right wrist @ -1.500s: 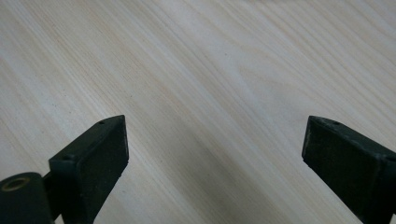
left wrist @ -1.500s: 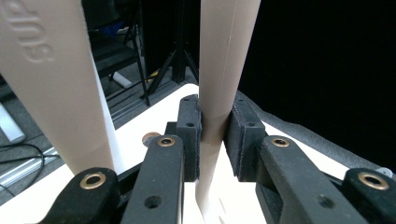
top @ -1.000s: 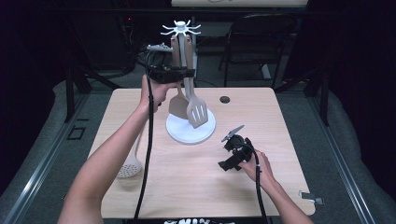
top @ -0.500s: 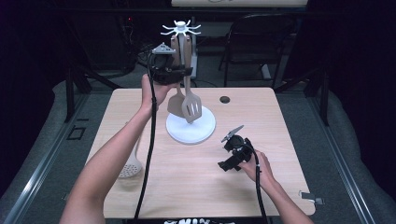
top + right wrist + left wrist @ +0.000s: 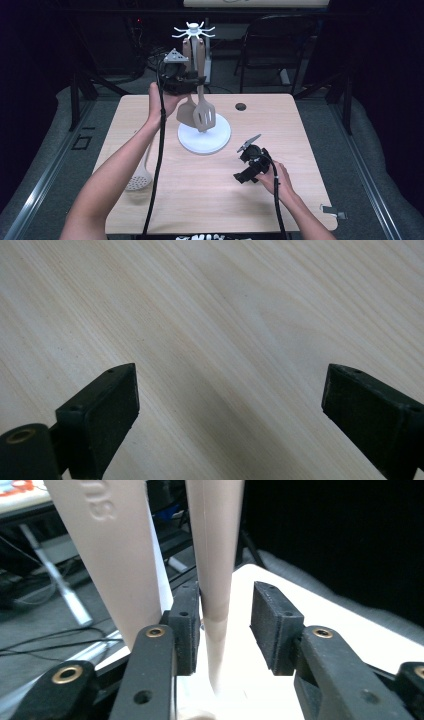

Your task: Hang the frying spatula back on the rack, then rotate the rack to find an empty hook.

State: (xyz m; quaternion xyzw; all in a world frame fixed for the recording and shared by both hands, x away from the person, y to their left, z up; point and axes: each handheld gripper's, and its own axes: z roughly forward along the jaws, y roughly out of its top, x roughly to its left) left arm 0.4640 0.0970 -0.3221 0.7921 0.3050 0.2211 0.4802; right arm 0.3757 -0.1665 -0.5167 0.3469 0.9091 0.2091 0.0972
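My left arm reaches forward and up, its gripper [image 5: 181, 79] raised high with the grey plate on top; its fingers [image 5: 276, 625] have just been opening and stand parted; my right hand [image 5: 274, 176] lies low near me, forearm flat, its gripper [image 5: 248, 165] pointing downward with fingers [image 5: 107, 410] spread wide.

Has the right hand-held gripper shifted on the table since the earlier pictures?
No. The right hand-held gripper lies in the same spot, just right of and nearer than the white stand base, jaws wide open.
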